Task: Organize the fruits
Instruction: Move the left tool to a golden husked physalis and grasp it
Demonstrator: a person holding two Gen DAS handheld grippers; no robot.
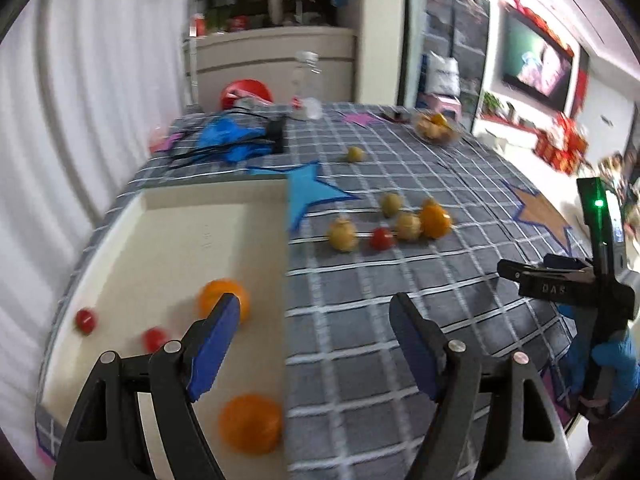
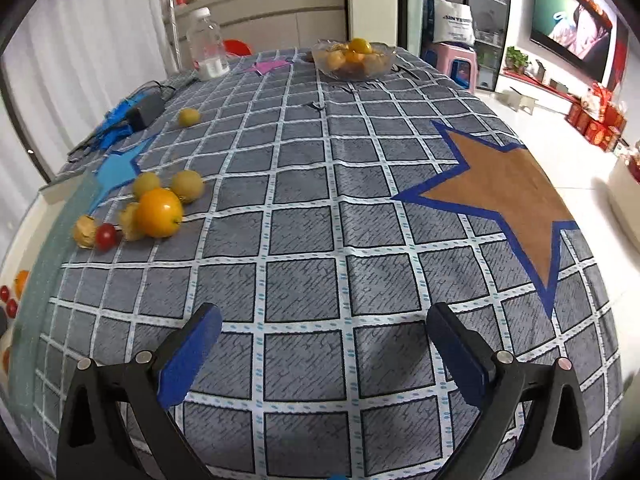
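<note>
A white tray (image 1: 180, 232) at the table's left holds two oranges (image 1: 250, 424) and two cherry tomatoes (image 1: 86, 320). On the checked cloth to its right lies a cluster: an orange (image 2: 159, 213), a cherry tomato (image 2: 106, 236) and several yellow husk fruits (image 2: 187, 185). One yellow fruit (image 2: 189, 117) lies apart, farther back. My left gripper (image 1: 314, 312) is open and empty, over the tray's right edge. My right gripper (image 2: 322, 320) is open and empty above bare cloth, right of the cluster. The right gripper's body shows in the left wrist view (image 1: 596, 276).
A glass bowl (image 2: 354, 62) of fruit stands at the far edge. A plastic bottle (image 2: 206, 46) stands far left, beside blue cloth and a black adapter (image 2: 140, 110). Paper stars lie on the cloth: brown (image 2: 508, 184), blue (image 2: 118, 166), pink (image 2: 268, 66).
</note>
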